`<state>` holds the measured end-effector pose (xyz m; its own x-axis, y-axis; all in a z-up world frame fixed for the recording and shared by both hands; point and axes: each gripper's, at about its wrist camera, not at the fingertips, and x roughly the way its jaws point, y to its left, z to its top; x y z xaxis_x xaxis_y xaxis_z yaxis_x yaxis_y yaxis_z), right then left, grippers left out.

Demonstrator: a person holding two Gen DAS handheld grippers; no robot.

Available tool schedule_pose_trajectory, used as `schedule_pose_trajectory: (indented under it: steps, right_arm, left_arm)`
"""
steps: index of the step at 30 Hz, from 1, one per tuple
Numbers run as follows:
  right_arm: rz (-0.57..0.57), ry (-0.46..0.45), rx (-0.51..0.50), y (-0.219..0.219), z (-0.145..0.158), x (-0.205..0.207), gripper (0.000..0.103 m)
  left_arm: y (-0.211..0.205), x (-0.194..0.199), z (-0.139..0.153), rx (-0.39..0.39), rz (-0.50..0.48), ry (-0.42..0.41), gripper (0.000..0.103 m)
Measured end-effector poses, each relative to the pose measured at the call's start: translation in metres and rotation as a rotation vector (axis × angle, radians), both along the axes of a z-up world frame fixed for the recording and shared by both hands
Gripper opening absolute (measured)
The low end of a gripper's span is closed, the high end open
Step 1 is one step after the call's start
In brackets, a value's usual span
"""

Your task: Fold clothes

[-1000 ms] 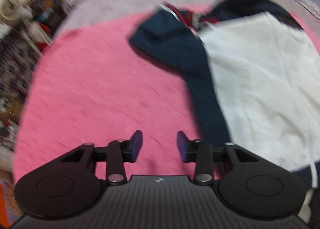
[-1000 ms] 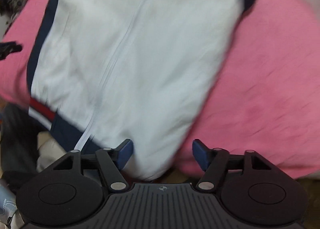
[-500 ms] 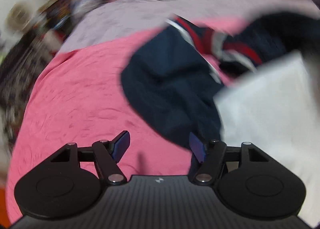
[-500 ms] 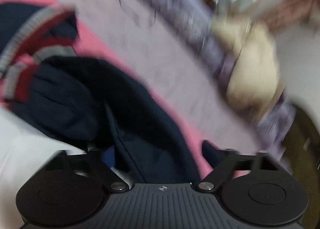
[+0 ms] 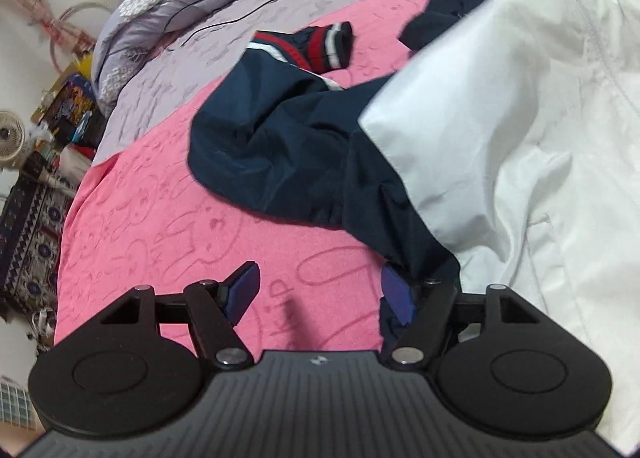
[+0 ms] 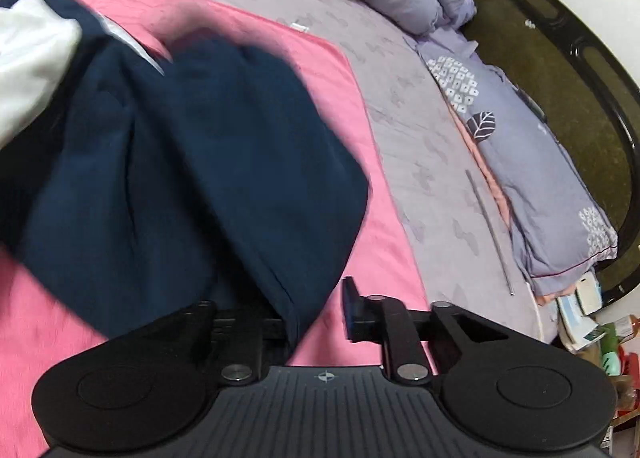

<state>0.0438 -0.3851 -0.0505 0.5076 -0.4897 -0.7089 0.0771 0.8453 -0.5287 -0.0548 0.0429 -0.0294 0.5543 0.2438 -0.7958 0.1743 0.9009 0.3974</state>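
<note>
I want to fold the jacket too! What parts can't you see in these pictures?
- Right wrist view: the right hand-held gripper has its left finger buried under the navy sleeve; grip unclear.
- Left wrist view: the jacket runs off the right edge.
- Left wrist view: the left hand-held gripper has navy fabric draped over its right finger.

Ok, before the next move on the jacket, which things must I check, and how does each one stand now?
1. Left gripper open: ok, pads apart, only blanket between them.
2. Sleeve within its reach: ok, navy cloth lies over one finger.
3. Right gripper grip on the navy cloth: cannot tell, the cloth hides one finger and pink shows beside the other.
4. Jacket flat: not ok, the sleeve is bunched and the white body is wrinkled.
5. Cuff in sight: ok, it lies on the blanket.
</note>
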Motion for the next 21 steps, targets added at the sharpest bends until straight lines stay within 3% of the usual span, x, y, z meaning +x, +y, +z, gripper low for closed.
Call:
schedule_pose_trajectory:
  steps: [2,4,6,10,13,15,18,20,21]
  right_arm:
    - [0.016,-0.104,-0.003,0.007,0.023,-0.007,0.074]
    - [0.084,-0.197,0.032,0.028,0.051,-0.012,0.075]
    - [0.208,-0.221,0.144,0.06,0.075,-0.003,0.076]
    - [0.511,-0.062,0.472,0.158,0.076,0.05,0.076]
    - [0.585,0.084,0.455,0.254,0.036,0.09,0.076]
    - [0.579,0.183,0.39,0.3,0.005,0.116,0.075]
    - [0.493,0.257,0.369,0.339,-0.025,0.105,0.056]
    - [0.424,0.22,0.401,0.335,-0.006,0.111,0.008]
    - [0.392,0.173,0.408,0.334,0.001,0.116,0.008]
  left_arm:
    - [0.006,-0.004,0.006,-0.058,0.02,0.017,0.071]
    - [0.009,-0.007,0.007,-0.11,0.028,0.048,0.071]
    - [0.006,-0.014,-0.002,-0.107,0.02,0.053,0.07]
    - [-0.001,-0.022,-0.008,-0.075,0.021,0.004,0.07]
    - [0.007,-0.024,-0.008,-0.136,0.063,-0.006,0.07]
    - [0.016,-0.025,-0.008,-0.193,0.092,-0.01,0.07]
    - [0.033,-0.029,-0.008,-0.31,0.144,-0.014,0.071]
    - [0.039,-0.033,-0.009,-0.357,0.154,-0.026,0.072]
    - [0.039,-0.034,-0.01,-0.362,0.149,-0.034,0.072]
